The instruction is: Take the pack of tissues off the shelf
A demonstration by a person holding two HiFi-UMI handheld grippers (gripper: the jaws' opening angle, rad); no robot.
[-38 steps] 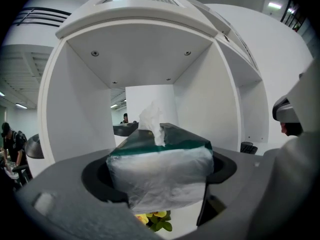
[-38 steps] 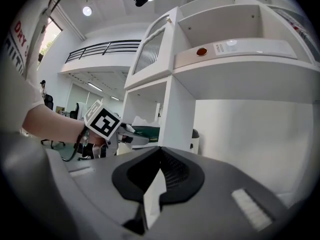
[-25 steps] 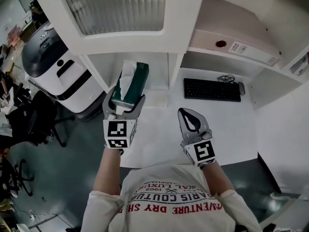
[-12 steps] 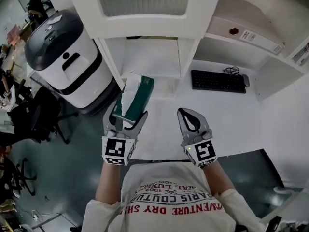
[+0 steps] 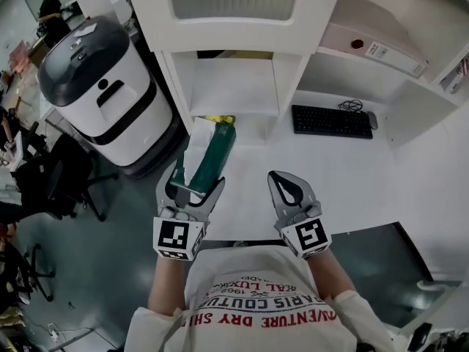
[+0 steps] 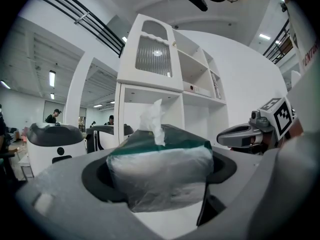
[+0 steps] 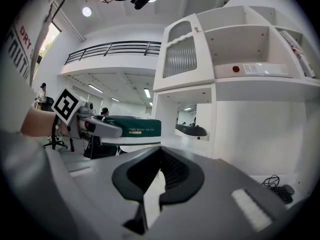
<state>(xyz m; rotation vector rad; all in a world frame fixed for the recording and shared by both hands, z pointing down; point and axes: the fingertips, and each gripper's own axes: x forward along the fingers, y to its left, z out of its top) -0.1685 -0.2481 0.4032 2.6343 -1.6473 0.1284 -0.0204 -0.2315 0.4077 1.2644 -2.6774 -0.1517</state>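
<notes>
The left gripper [image 5: 196, 180] has its fingers pinching the green plastic-wrapped pack of tissues [image 5: 212, 149] by one end. Best to carry it level, clear of the white shelf [image 5: 231, 86]. The right gripper [image 5: 284, 179] is empty, fingers pressed together.

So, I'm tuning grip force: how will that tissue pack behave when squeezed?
Probably soft: the plastic wrap of the tissue pack bulges between the left tongs. Likely light, since it sticks out from an end grip without drooping. The glossy film could be slippery.
</notes>
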